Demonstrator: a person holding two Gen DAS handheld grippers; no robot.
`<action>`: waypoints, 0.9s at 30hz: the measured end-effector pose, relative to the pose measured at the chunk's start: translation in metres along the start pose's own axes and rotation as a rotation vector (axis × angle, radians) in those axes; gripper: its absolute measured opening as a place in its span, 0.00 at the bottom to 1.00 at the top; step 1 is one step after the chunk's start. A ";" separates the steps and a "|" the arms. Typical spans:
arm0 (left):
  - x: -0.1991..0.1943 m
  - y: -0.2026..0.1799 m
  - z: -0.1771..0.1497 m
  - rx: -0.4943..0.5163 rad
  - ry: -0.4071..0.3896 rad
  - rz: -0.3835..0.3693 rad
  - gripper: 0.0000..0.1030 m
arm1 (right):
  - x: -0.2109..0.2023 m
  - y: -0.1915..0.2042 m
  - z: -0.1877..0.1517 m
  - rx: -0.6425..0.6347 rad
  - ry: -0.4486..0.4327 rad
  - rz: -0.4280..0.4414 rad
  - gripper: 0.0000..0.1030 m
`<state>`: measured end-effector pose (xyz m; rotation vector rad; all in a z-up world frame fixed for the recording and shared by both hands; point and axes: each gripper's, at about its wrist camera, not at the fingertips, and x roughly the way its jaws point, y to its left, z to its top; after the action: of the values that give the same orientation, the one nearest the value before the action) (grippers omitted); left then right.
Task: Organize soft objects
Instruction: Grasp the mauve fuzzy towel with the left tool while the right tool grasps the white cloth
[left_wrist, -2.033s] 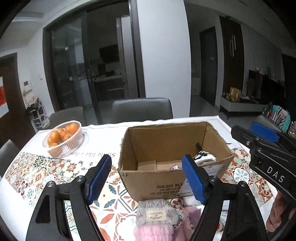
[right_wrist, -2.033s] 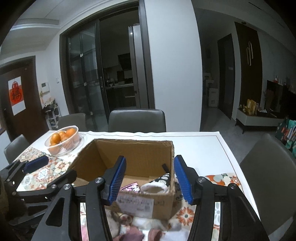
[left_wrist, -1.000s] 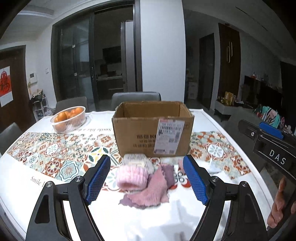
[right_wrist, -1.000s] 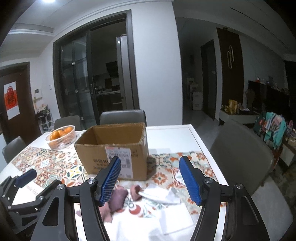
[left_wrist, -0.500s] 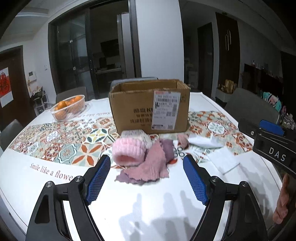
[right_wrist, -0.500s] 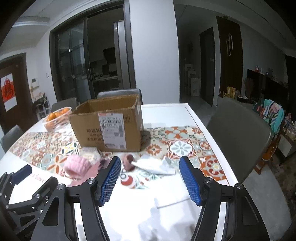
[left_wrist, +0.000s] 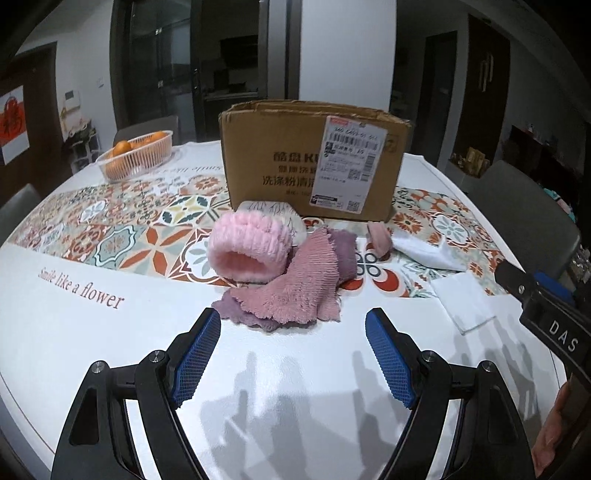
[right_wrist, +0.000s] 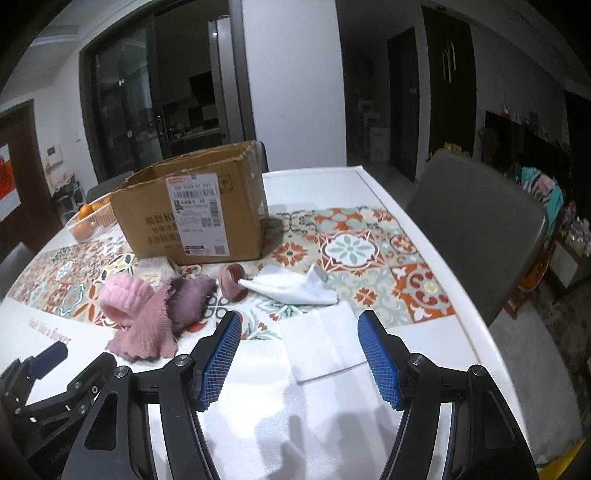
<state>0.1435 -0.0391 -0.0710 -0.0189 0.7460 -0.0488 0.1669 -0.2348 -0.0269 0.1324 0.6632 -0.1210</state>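
The left gripper (left_wrist: 293, 354) and right gripper (right_wrist: 299, 354) are both hanging over the table (left_wrist: 74, 332) near its front edge, jaws standing apart and holding nothing. The pink fuzzy cuff (left_wrist: 247, 245), mauve cloths (left_wrist: 295, 291) and white folded cloth (right_wrist: 323, 341) are lying in front of the cardboard box (left_wrist: 310, 166), which is standing mid-table.

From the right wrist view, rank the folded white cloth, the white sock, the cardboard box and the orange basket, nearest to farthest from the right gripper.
From the right gripper:
1. Folded white cloth, flat just ahead between the open jaws.
2. White sock, beyond it, mid-table.
3. Cardboard box, behind, left of centre.
4. Orange basket, far left, partly behind the box.
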 end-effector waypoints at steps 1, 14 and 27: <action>0.003 0.000 0.000 0.000 0.004 0.000 0.78 | 0.004 -0.001 -0.001 0.013 0.008 -0.001 0.65; 0.055 -0.005 0.013 -0.040 0.099 0.005 0.78 | 0.062 -0.010 -0.009 0.053 0.135 -0.019 0.65; 0.094 -0.003 0.022 -0.110 0.179 0.029 0.78 | 0.097 -0.006 -0.014 0.044 0.249 -0.070 0.65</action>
<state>0.2272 -0.0467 -0.1180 -0.1098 0.9271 0.0184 0.2332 -0.2454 -0.0988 0.1682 0.9147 -0.1888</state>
